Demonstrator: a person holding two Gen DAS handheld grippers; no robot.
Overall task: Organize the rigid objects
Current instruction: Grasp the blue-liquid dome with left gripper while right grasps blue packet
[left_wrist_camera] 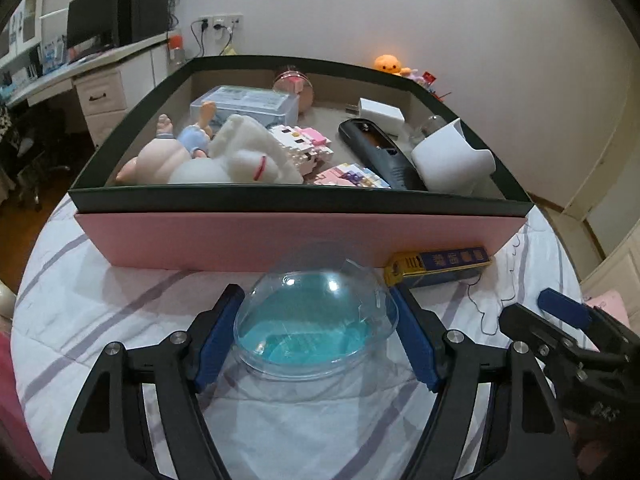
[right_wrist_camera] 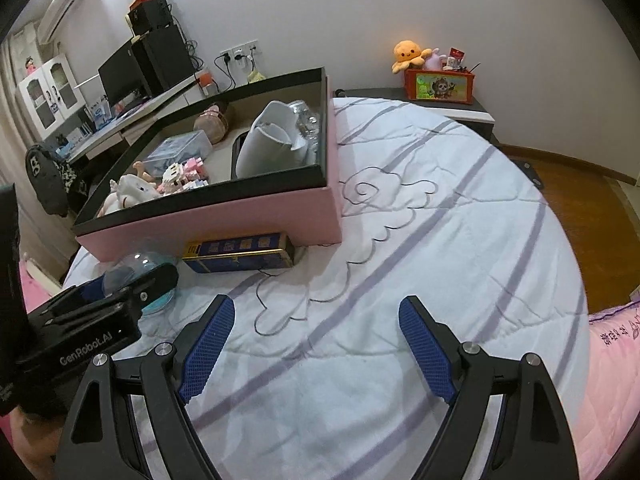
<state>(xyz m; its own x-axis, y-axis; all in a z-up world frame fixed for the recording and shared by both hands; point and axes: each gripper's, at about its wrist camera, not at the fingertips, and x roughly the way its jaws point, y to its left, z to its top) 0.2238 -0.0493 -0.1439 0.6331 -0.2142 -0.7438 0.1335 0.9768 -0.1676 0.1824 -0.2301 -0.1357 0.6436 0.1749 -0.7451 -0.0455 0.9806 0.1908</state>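
A clear plastic dome with a turquoise base (left_wrist_camera: 316,320) is bracketed by the left gripper (left_wrist_camera: 318,334); its blue pads (left_wrist_camera: 414,344) are set at both sides, contact unclear. The dome sits on the white striped quilt (right_wrist_camera: 400,240), near the pink black-rimmed box (left_wrist_camera: 280,236) and a blue-gold rectangular tin (right_wrist_camera: 240,254). The right gripper (right_wrist_camera: 318,350) is spread, nothing held.

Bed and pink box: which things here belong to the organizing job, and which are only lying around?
Job:
left gripper, around the clear dome
blue tin on the bed
pink box holding toys
right gripper, open, holding nothing

Lying about:
orange plush
monitor
wall sockets
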